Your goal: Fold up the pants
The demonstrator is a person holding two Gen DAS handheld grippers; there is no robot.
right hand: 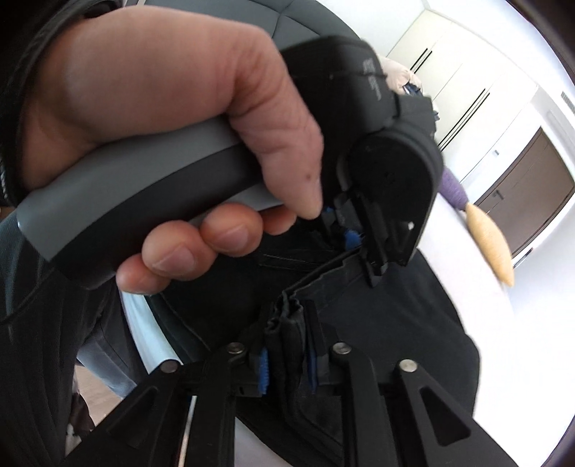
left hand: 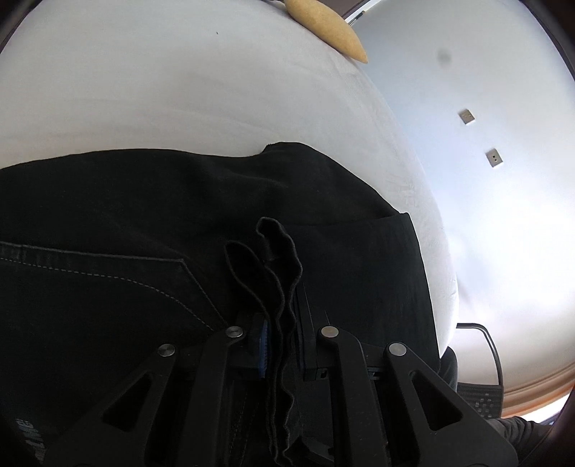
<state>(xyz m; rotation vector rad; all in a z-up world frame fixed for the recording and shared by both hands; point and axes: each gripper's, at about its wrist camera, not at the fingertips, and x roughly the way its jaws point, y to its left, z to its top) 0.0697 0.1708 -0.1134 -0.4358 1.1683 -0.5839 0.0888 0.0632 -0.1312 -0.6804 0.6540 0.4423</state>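
Black pants (left hand: 143, 222) lie on a white bed (left hand: 179, 100), a stitched back pocket (left hand: 107, 287) showing at the left. My left gripper (left hand: 280, 323) is shut on a wavy folded edge of the pants that sticks up between its jaws. In the right wrist view a person's hand (right hand: 161, 107) holds that left gripper (right hand: 359, 248) just above the pants (right hand: 395, 323). My right gripper (right hand: 287, 363) sits close below it, with a bunched fold of the black cloth filling the gap between its blue pads (right hand: 264, 370).
A yellow cushion (left hand: 327, 25) (right hand: 490, 244) lies at the bed's far edge, a purple thing (right hand: 452, 186) beside it. Pale floor (left hand: 503, 215) runs along the bed's right side, with a black chair (left hand: 481, 395) there. White wardrobes (right hand: 460, 82) and a brown door (right hand: 532, 201) stand behind.
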